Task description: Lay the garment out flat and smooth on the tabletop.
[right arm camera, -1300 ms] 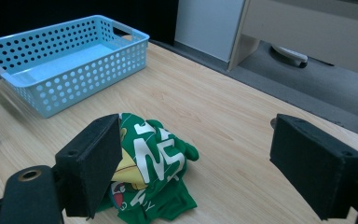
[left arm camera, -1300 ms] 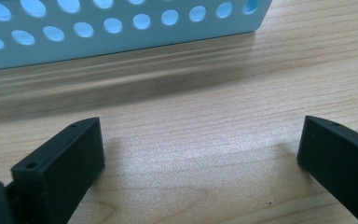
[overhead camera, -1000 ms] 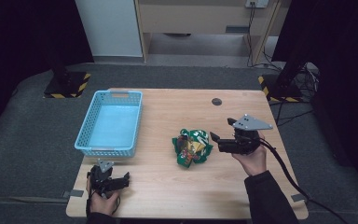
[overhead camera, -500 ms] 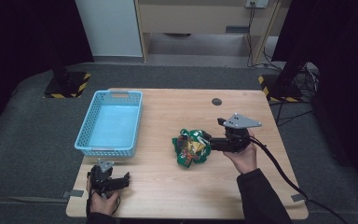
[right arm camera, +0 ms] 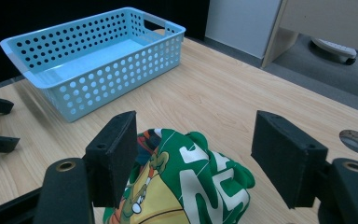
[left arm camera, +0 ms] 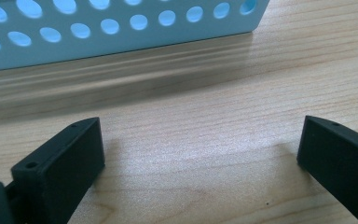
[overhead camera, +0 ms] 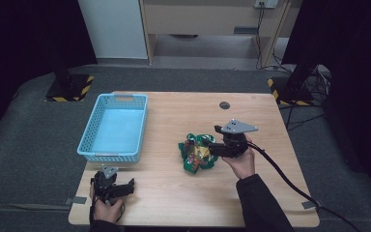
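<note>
One blue perforated basket, one green snack bag, two grippers — left gripper, right gripper — on one worktop.

I see a light wooden worktop on grey carpet. A pale blue perforated basket stands at its far left corner, long side along the left edge. Near the middle, a little toward the right edge, lies a crumpled green snack bag. Close to the far edge sits a small dark round spot, possibly a cable hole.
</note>
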Motion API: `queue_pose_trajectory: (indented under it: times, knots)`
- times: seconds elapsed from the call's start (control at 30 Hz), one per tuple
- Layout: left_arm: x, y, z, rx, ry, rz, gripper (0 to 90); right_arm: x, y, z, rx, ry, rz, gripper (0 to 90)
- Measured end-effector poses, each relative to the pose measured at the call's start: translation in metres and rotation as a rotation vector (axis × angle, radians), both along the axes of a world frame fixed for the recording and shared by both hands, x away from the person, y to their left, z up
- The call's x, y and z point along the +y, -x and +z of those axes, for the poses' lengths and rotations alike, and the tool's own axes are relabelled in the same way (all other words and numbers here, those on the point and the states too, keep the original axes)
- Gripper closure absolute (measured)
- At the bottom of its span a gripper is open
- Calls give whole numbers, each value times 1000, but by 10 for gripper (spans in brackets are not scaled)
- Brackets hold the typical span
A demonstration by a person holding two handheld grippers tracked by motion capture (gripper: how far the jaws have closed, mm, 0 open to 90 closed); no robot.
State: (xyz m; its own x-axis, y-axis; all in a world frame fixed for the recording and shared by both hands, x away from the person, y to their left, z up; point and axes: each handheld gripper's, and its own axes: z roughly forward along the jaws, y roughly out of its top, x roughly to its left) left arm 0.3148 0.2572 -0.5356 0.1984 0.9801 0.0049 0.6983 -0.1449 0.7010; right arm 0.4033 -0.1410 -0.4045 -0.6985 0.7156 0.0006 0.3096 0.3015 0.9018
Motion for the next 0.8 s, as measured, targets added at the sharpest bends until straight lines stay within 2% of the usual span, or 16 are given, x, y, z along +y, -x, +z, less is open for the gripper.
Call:
queue_pose_trajectory:
  times: [0.17,0.5,0.7,0.8]
  knots:
    - [0,0,0,0,0,-1,0,4,-3,-7,-2,14,9,313]
    - [0,0,0,0,0,-2,0,14,-15,-26,41,33,11,317]
    - [0,0,0,0,0,-1,0,16,-21,-31,57,41,0,346]
    - [0,0,0,0,0,-2,0,18,-22,-36,63,62,1,378]
